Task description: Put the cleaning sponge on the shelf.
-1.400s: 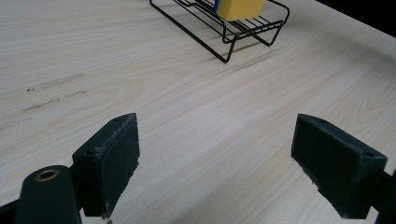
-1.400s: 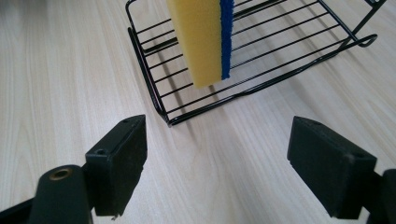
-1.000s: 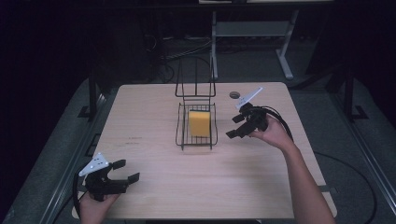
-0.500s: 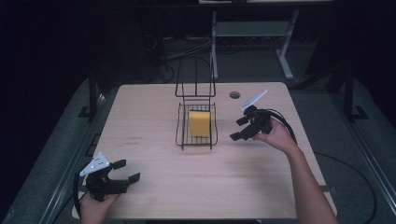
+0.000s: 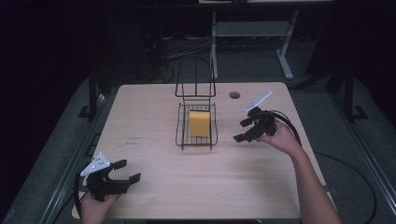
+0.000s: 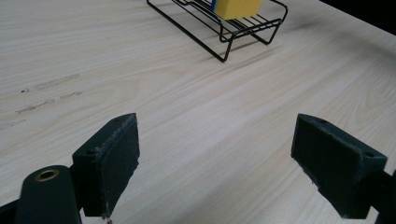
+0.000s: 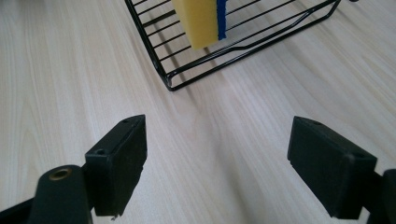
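Note:
A yellow sponge (image 5: 199,122) with a blue scouring side lies in a black wire rack (image 5: 181,135) at the middle of the wooden table. In the right gripper view the sponge (image 7: 198,21) rests on the rack (image 7: 233,44) just ahead of the jaws. My right gripper (image 5: 241,130) hovers open a short way right of the rack, with nothing between its jaws. My left gripper (image 5: 127,171) rests open near the table's front left corner, far from the rack. In the left gripper view the rack (image 6: 224,35) and the sponge (image 6: 236,8) sit far ahead.
The light wooden table (image 5: 154,107) has a round cable hole (image 5: 234,95) at its back right. The rack's tall wire handle (image 5: 195,77) rises at its far end. Beyond the table stand a white desk frame (image 5: 285,60) and dark floor with cables.
My right gripper has drawn a little to the right and toward the person, away from the rack. The left gripper has stayed where it was.

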Tool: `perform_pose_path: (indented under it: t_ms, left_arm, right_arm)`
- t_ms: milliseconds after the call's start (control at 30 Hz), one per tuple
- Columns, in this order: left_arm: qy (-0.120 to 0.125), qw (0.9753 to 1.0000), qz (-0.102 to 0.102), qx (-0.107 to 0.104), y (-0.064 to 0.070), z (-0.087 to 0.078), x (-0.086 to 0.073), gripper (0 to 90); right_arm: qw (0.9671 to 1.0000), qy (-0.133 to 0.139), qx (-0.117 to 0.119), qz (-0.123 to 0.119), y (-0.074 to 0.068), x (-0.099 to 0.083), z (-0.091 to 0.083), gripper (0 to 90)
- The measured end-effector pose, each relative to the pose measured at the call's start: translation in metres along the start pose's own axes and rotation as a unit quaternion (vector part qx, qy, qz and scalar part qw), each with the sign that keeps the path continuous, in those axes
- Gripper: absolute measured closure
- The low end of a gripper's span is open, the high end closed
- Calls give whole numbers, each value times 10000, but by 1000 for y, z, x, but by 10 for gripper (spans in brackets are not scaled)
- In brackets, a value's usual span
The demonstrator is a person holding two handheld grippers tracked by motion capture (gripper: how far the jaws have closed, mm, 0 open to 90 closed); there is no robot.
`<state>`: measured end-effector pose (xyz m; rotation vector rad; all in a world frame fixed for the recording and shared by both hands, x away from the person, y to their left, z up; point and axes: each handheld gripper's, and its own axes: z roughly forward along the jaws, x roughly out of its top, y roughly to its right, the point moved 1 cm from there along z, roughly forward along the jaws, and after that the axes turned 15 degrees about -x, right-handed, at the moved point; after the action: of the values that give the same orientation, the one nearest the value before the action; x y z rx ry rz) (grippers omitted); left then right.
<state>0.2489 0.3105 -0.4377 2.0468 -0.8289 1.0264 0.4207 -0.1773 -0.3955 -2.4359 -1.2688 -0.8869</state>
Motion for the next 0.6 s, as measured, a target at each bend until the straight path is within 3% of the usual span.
perform_pose_path:
  t_ms: [267, 600]
  left_arm:
    - [-2, 10000, 1, 0, 0, 0, 0, 147]
    - [-33, 10000, 18, -1, 0, 1, 0, 146]
  right_arm:
    - [10000, 11, -39, -33, 0, -5, -4, 194]
    - [9998, -126, -12, 137, -1, -24, -2, 193]
